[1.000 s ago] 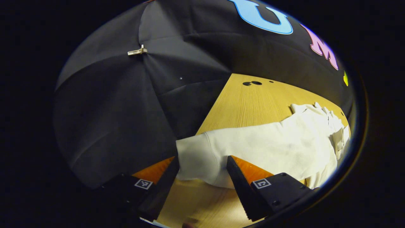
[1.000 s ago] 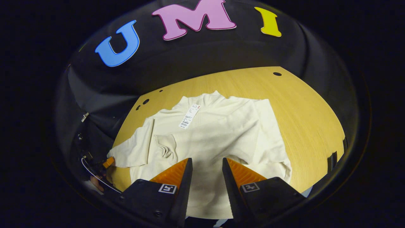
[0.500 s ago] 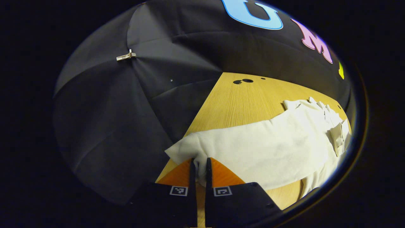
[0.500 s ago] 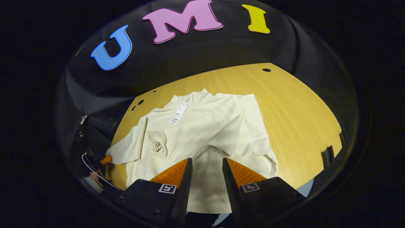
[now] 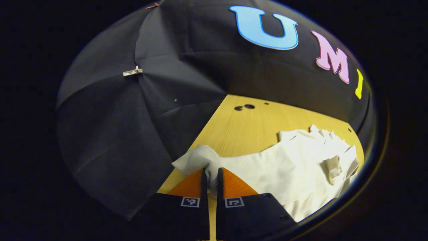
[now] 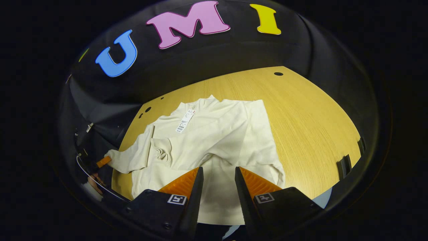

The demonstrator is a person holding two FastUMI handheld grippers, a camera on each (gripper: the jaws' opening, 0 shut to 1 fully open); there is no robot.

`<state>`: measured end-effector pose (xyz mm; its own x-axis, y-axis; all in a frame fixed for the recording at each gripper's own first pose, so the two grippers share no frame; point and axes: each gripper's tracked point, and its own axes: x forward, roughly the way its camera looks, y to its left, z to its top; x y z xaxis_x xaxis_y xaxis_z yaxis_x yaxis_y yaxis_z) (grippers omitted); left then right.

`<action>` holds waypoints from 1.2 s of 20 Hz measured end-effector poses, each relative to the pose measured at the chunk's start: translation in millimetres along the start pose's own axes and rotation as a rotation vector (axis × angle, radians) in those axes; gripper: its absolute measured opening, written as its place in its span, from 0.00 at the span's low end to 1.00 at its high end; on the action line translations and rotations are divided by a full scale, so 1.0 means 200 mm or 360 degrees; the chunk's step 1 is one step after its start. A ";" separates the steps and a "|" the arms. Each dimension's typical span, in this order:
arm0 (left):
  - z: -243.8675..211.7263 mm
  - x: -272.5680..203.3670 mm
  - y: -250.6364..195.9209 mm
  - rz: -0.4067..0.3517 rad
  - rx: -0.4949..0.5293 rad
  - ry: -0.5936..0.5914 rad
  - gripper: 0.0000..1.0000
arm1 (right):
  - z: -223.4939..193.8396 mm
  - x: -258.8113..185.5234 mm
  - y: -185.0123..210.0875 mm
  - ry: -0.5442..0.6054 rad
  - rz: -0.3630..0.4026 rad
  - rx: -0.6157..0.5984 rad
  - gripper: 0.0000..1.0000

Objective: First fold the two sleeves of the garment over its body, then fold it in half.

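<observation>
Cream garment [image 6: 214,140] lies flat on the wooden table [image 6: 311,117], collar toward the far edge, one sleeve already folded across its body. Left gripper [image 5: 210,174] is clamped on the cuff of the other sleeve [image 5: 254,167] at the table's left edge — cuff raised. Right gripper [image 6: 219,174] hovers over the hem, jaws parted — holding nothing.
</observation>
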<state>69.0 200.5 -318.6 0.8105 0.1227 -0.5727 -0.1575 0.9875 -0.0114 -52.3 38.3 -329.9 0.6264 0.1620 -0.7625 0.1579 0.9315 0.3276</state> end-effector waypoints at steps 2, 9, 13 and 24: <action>0.10 -0.07 -0.12 -0.0059 -0.0005 -0.0068 0.13 | 0.01 0.00 -0.03 -0.0003 0.0007 0.0010 0.59; 0.31 -0.23 -0.60 -0.0294 -0.0021 -0.0160 0.13 | 0.03 -0.03 -0.16 -0.0007 0.0014 0.0075 0.59; 0.36 -0.32 -0.91 -0.0426 0.0039 -0.0184 0.13 | 0.02 -0.05 -0.29 -0.0012 -0.0015 0.0088 0.59; 0.24 -0.47 -1.69 -0.0662 0.0135 -0.0124 0.13 | -0.04 -0.09 -0.66 0.0045 -0.0078 0.0141 0.59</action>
<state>72.9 -139.2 -222.0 0.8358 -0.2838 -0.4699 0.2362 0.9586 -0.1588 -90.2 -84.5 -363.0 0.5947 0.1270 -0.7939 0.2557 0.9063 0.3365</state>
